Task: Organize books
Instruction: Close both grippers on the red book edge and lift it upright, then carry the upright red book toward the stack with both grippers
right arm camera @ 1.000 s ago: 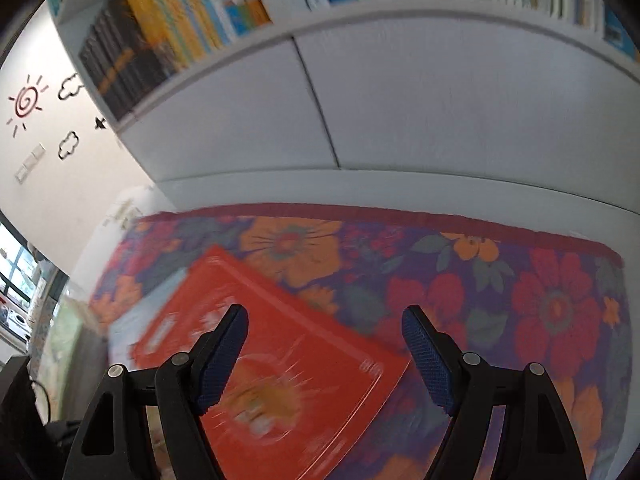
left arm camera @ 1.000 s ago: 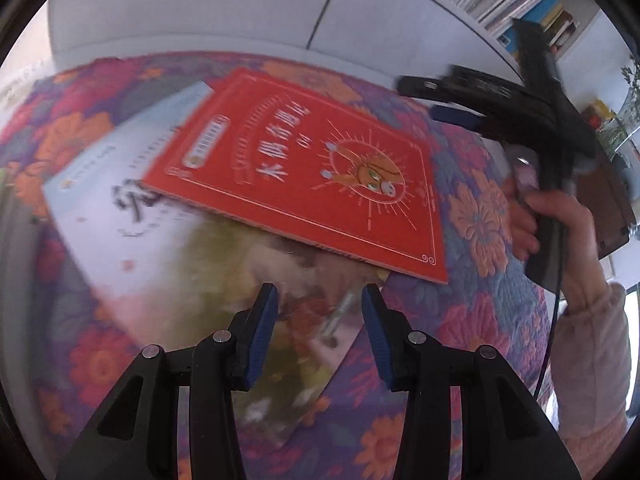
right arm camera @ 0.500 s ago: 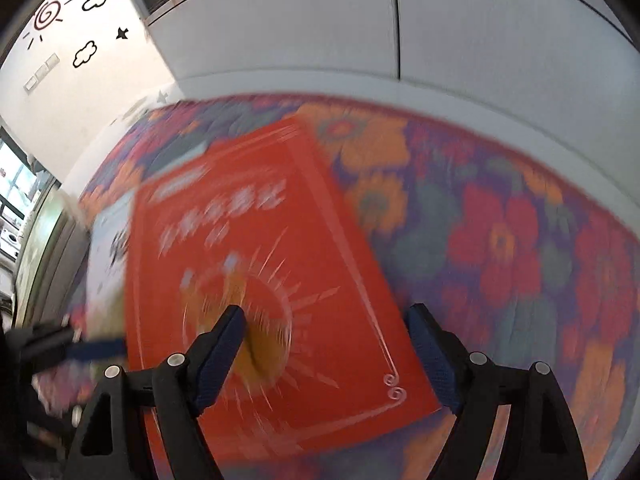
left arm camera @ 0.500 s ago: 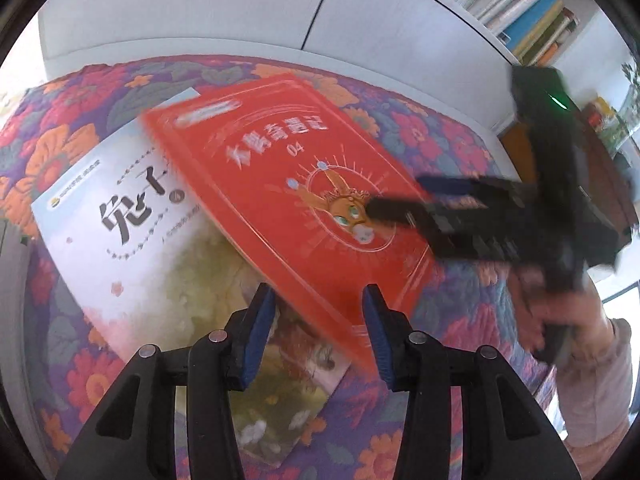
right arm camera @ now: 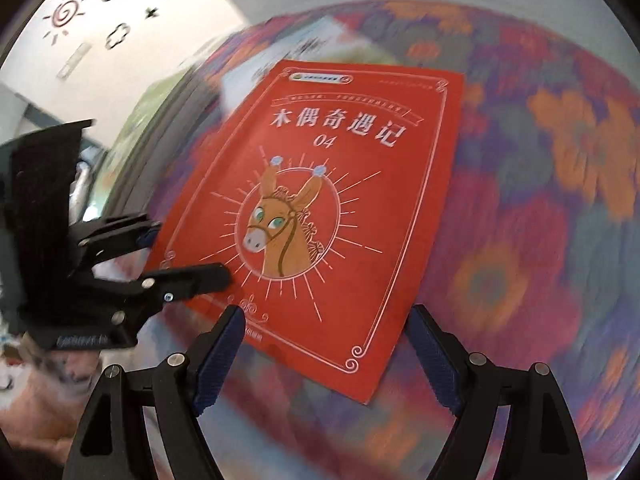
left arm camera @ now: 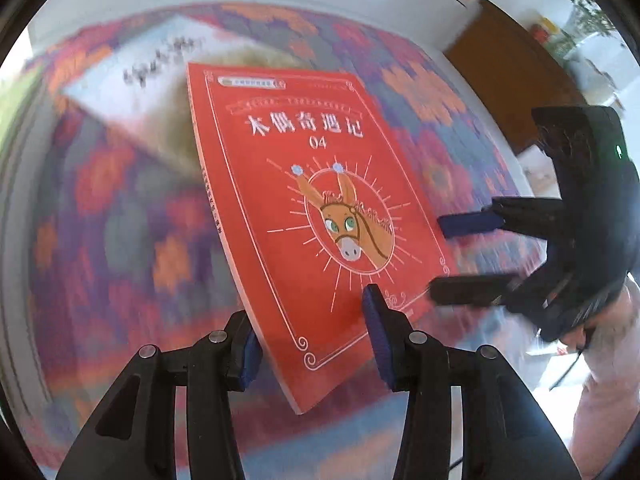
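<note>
Tilted steeply downward, the left gripper (left arm camera: 312, 344) clamps the near spine corner of the red book (left arm camera: 316, 216), lifted above the floral cloth (left arm camera: 120, 208); right gripper (right arm camera: 326, 354) hangs unclenched over the book's opposite corner, gripping nothing

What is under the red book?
Under the red book you can see the flowered cloth and part of a white book behind its top edge. Whatever lies right beneath the cover is hidden.
</note>
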`<state>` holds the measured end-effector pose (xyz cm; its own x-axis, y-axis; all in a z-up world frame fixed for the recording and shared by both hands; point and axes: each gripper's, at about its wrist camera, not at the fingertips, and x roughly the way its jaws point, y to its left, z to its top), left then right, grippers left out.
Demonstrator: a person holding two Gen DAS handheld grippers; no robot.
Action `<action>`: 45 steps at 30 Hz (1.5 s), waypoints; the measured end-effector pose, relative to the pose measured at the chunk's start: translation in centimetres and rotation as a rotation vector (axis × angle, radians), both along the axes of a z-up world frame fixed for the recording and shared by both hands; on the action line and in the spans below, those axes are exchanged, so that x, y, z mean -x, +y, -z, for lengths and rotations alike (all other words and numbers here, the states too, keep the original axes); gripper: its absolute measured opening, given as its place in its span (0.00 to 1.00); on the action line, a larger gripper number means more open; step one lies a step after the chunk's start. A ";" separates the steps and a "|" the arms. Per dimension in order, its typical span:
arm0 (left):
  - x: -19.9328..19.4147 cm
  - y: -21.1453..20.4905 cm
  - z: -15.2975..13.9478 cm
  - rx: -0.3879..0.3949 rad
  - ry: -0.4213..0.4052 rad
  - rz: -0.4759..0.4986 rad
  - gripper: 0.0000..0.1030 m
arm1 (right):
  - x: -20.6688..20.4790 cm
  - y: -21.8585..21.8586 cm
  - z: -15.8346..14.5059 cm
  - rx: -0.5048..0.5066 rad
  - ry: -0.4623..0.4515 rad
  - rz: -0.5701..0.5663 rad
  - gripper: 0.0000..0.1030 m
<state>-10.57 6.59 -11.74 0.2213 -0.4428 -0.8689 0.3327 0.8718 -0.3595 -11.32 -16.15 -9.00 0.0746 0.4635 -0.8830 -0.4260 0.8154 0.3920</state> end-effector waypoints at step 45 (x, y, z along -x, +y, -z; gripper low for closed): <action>-4.0 0.6 -0.6 -0.076 -0.006 -0.040 0.31 | -2.6 -1.8 -0.3 -0.179 -0.072 0.017 0.18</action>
